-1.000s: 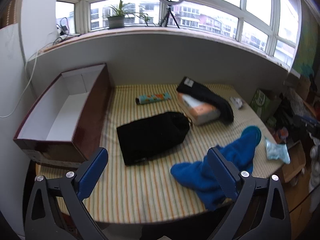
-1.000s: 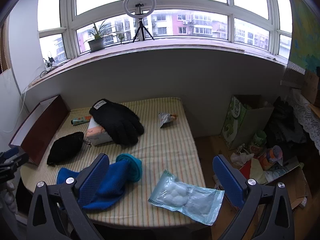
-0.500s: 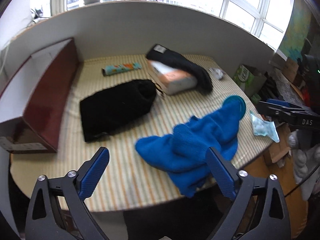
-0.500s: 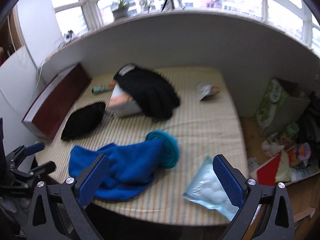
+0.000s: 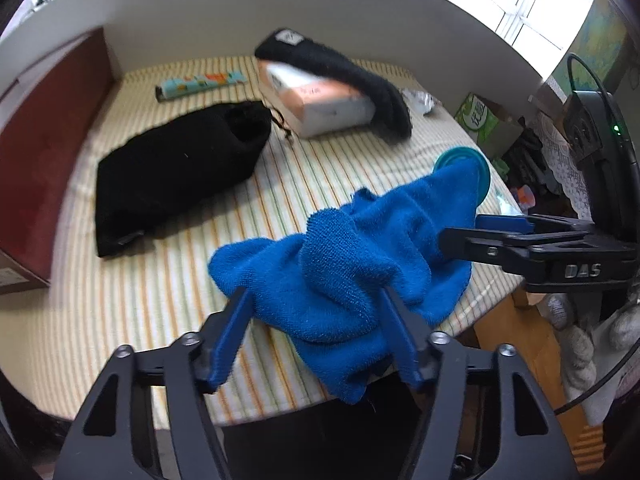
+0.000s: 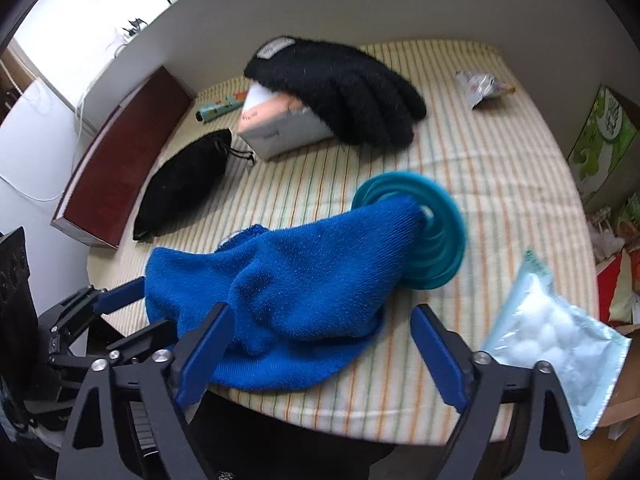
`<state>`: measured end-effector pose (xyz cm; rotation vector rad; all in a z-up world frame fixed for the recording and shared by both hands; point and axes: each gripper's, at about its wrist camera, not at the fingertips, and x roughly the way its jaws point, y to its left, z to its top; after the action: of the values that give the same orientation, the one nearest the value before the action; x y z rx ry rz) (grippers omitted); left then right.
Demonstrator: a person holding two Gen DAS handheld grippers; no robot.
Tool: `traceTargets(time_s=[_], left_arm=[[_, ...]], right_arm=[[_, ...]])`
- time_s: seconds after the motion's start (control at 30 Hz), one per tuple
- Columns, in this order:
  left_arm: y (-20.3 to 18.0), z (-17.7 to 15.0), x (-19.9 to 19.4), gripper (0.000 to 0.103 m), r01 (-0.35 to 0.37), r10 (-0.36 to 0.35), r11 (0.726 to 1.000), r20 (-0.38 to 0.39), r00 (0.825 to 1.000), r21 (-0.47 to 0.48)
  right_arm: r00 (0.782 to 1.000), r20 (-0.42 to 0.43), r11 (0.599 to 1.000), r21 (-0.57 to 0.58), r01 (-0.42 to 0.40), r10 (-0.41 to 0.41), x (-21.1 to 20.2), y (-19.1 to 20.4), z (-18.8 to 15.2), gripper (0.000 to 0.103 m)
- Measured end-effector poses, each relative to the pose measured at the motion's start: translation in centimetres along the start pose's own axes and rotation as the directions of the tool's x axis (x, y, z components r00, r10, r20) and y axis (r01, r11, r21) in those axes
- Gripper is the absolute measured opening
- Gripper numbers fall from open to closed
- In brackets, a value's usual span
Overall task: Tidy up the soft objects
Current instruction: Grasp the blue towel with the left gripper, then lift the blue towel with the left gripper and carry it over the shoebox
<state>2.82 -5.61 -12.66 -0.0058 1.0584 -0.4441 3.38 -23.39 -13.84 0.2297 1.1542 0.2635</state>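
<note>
The blue towel (image 6: pixel 304 280) hides part of the teal disc (image 6: pixel 440 232), its length running toward 2 o'clock. Both tongs, left (image 5: pixel 316 332) and right (image 6: pixel 320 344), gape unclenched around it.

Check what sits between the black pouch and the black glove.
The tissue box lies between them, clearest in the right wrist view: the glove drapes over its top, and the pouch lies just beside it with its drawstring toward the box.

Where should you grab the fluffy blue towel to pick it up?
Probably pinch the raised fold in the middle of the blue towel, coming down from above. It lies crumpled, so that ridge gives the open left gripper something to close on; its edges lie flat on the striped cloth.
</note>
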Motion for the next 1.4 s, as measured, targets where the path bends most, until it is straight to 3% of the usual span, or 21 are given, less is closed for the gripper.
traceTargets(time_s=[0.03, 0.1, 0.2, 0.27, 0.47, 0.73, 1.07, 1.3, 1.4], left_arm=[[0.1, 0.0, 0.2, 0.056, 0.014, -0.014, 1.000, -0.008, 1.000, -0.002], [0.0, 0.0, 0.3, 0.050, 0.025, -0.025, 1.000, -0.010, 1.000, 0.000], [-0.1, 0.0, 0.3, 0.040, 0.046, -0.046, 0.999, -0.007, 0.999, 0.009], [-0.2, 0.1, 0.2, 0.036, 0.051, -0.051, 0.999, -0.001, 0.999, 0.015], [-0.1, 0.6, 0.4, 0.026, 0.081, -0.081, 0.997, 0.007, 0.997, 0.006], [-0.2, 1.2, -0.8, 0.018, 0.108, -0.108, 0.994, 0.025, 0.994, -0.005], [1.5, 2.9, -5.5, 0.014, 0.112, -0.109, 0.994, 0.146, 0.983, -0.008], [4.9, 5.4, -10.7, 0.013, 0.081, -0.069, 0.996, 0.275, 0.959, -0.032], [7.7, 6.7, -13.8, 0.013, 0.030, -0.010, 0.998, 0.343, 0.939, -0.051]], right_arm=[[1.000, -0.016, 1.000, 0.007, -0.001, 0.001, 0.5, 0.1, 0.0, 0.071], [1.000, -0.012, 1.000, 0.005, 0.004, -0.004, 0.7, 0.3, 0.1, 0.069], [1.000, -0.018, 1.000, -0.002, -0.008, 0.007, 1.0, 1.0, 0.2, 0.056], [1.000, -0.026, 1.000, -0.006, -0.013, 0.013, 1.3, 1.3, 0.2, 0.036], [0.997, -0.042, 0.998, 0.005, -0.069, 0.069, 1.9, 2.1, 0.1, 0.017], [0.994, -0.001, 0.993, -0.036, -0.111, 0.111, 0.3, 4.7, 0.6, 0.012], [0.985, 0.096, 0.983, -0.135, -0.127, 0.141, -4.2, 9.2, 2.8, 0.011], [0.967, 0.169, 0.956, -0.256, -0.144, 0.191, -8.0, 15.3, 6.4, 0.011], [0.955, 0.202, 0.936, -0.320, -0.147, 0.219, -9.2, 18.8, 8.5, 0.011]])
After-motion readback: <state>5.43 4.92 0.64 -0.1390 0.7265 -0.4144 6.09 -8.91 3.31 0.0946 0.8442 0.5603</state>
